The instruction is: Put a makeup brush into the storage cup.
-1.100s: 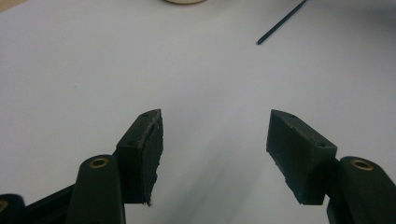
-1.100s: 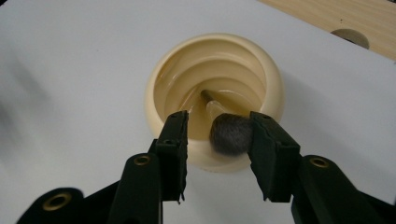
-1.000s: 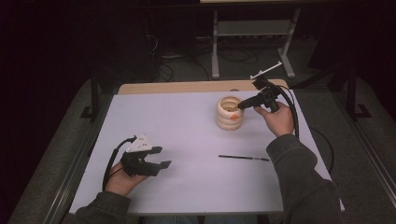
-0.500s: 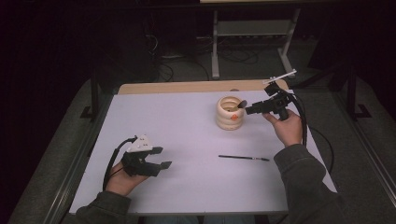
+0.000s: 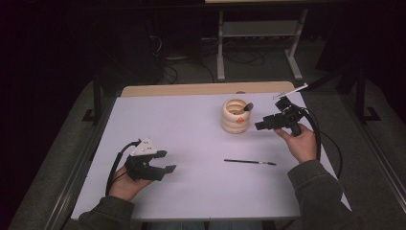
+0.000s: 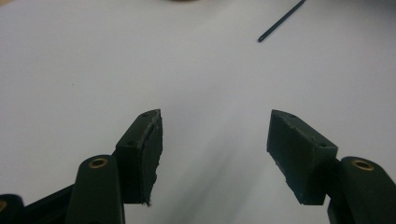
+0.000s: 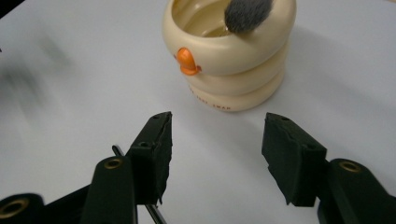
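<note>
Left gripper (image 5: pixel 160 162) is sitting wide open and empty at 8 o'clock on the bench (image 5: pixel 191 124). The loose brush (image 5: pixel 249 162) is lying at 5 o'clock. Right gripper (image 5: pixel 261 125), open too and holding nothing, is hovering just beside the cream pot (image 5: pixel 236 116) at 1 o'clock, so bumping it could be tipping the brush in the pot (image 7: pixel 245 14) out.

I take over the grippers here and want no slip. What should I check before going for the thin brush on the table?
1. Right gripper open and empty: ok.
2. Left gripper open and empty, low over the table: ok.
3. Thin brush lies flat, nothing on it: ok.
4. Cream holder upright, apart from the thin brush: ok.
5. Fluffy brush rests in the holder, head up: ok.
6. Right gripper aimed at the thin brush: not ok, it faces the holder.
</note>
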`<state>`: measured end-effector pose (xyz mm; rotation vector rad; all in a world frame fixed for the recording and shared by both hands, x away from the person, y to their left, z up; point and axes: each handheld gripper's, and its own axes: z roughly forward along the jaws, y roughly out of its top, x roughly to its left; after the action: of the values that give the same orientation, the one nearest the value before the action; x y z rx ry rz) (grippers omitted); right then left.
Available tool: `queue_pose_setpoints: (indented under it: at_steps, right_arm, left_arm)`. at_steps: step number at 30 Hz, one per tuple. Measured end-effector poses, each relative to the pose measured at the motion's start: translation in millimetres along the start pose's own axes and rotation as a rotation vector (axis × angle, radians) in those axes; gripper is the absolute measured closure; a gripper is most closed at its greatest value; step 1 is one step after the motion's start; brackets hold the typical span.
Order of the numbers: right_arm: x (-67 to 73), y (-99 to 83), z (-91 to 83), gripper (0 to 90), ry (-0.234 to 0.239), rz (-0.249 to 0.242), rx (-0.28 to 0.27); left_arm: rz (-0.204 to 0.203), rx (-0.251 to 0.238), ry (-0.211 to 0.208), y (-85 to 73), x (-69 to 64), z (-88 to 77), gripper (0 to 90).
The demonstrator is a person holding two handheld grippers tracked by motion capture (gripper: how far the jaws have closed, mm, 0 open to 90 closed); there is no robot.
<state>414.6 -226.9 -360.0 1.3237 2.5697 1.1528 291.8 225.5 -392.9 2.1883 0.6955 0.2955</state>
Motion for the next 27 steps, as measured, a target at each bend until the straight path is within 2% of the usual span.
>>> queue_pose_setpoints:
  at_steps: [4, 9, 15, 25, 27]
  right_arm:
    - [3.7, -5.6, -2.2, 39.8, -0.002, -0.013, 0.007]
    - [7.8, -8.9, -5.7, 38.6, -0.005, -0.028, 0.001]
    - [13.4, -12.1, -8.7, 37.1, -0.011, -0.073, -0.012]
    - [12.4, -20.8, -11.3, 36.5, -0.018, -0.082, 0.01]
    - [12.7, -21.5, -12.8, 36.5, -0.017, -0.082, 0.01]
  left_arm:
    - [0.012, 0.004, 0.001, 0.3, -0.6, -0.6, 35.7]
    - [0.005, -0.001, 0.002, 0.3, -1.1, -1.1, 35.4]
    - [0.011, -0.005, 0.007, 0.3, -0.8, -2.2, 35.4]
    - [0.013, -0.01, -0.001, 0.4, -0.4, -2.4, 35.2]
    - [0.003, -0.015, -0.005, 0.2, -0.7, -2.8, 35.2]
